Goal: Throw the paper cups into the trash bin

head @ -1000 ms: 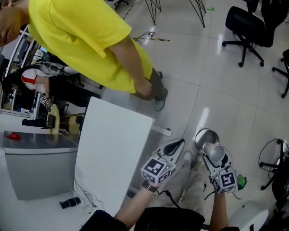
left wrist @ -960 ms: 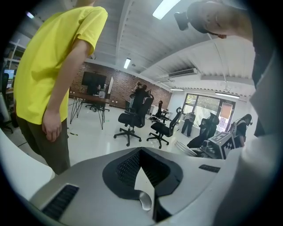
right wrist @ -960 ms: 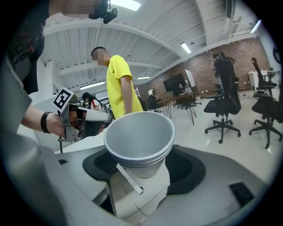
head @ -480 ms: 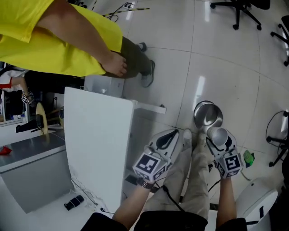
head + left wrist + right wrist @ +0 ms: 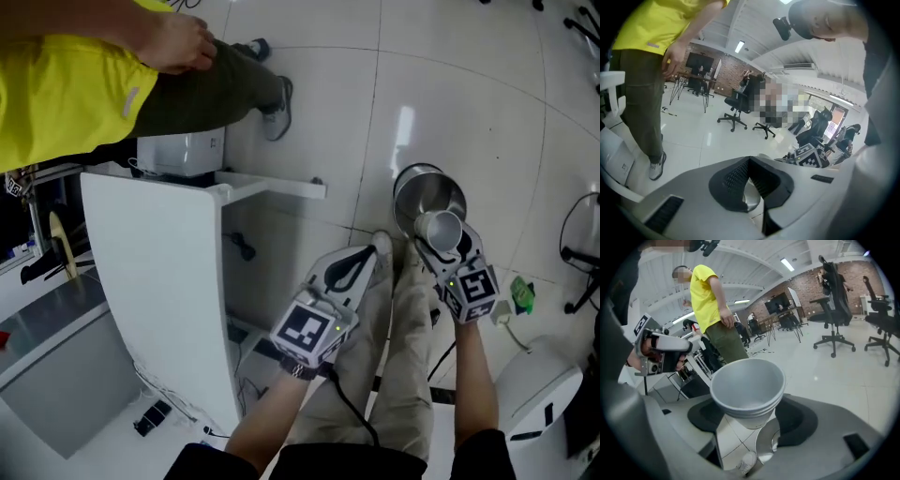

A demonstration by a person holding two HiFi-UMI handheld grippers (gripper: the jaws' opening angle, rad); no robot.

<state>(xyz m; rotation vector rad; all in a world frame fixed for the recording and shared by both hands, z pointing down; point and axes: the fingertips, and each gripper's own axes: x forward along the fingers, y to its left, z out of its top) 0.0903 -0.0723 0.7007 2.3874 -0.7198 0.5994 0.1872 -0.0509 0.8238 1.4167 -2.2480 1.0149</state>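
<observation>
**Cups gripped over the bin, not yet dropped**

Right gripper [image 5: 448, 248]: jaws spread wide and clamped on the paper cups [image 5: 438, 226]. The cups are white and nested one inside another. In the right gripper view the stack [image 5: 747, 385] shows two rims. A dark pad presses each side of its lower part. The mouth tilts up and away from the holder.

Trash bin [image 5: 424, 192]: round, shiny steel, open top. It stands on the pale tiled floor [image 5: 487, 122] just past the wearer's shoes. From the head view the cups overlap the bin's near rim. In the right gripper view the bin [image 5: 765, 446] shows directly below the stack, between the jaws. Cups and bin are not touching.

Left gripper [image 5: 364, 261]: jaw tips together, nothing held. It sits beside the right gripper, over the wearer's left leg, apart from the bin.

Surroundings: a person in a yellow shirt [image 5: 56, 94] stands at the far side of a white table [image 5: 159, 272], well apart from the bin. Office chairs [image 5: 834, 310] stand in the background.
</observation>
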